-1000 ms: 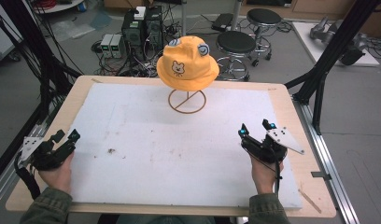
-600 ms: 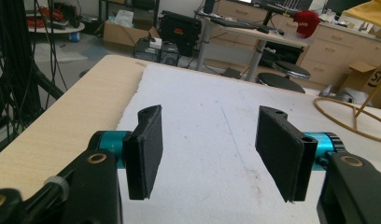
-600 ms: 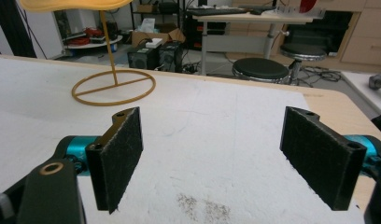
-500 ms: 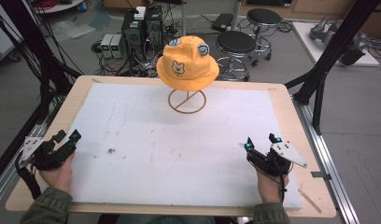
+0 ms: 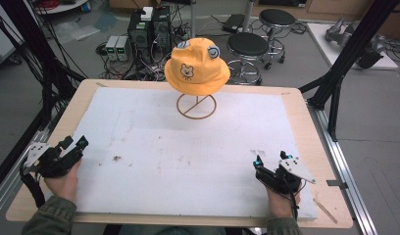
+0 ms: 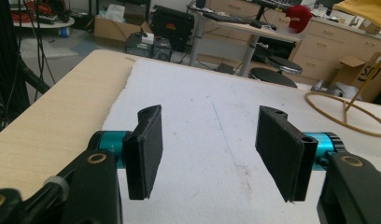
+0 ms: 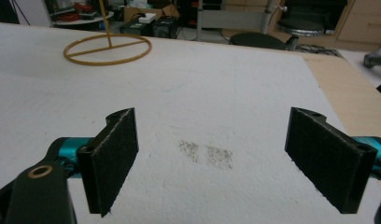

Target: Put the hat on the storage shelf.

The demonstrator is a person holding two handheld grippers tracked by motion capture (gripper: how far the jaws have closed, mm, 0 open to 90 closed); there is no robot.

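At the near edge of the worktop [image 5: 296,110], the person's forearms are cut off by the bottom of the high view, so just the sleeves and hands show. The left hand-held gripper [image 5: 76,145] rests at the near left corner of the white mat [image 5: 154,137], and its own view shows its jaws spread wide with nothing between them, bare mat beneath. The right hand-held gripper [image 5: 258,164] sits near the near right corner, its jaws likewise parted and empty in its own view, hovering just short of a faint grey smudge [image 7: 206,153] on the mat. A smaller dark speck [image 5: 116,158] lies on the mat toward the left. Farther back, at the mat's far middle, a yellow hat [image 5: 196,67] with a bear face sits on a wire stand [image 5: 196,106]; the hat hides the top of the stand, leaving only the ring base and a little of the stem visible. Beyond the worktop, stools [image 5: 248,46] and computer boxes [image 5: 148,27] stand on the floor, tangled in cables too cluttered to sort out.
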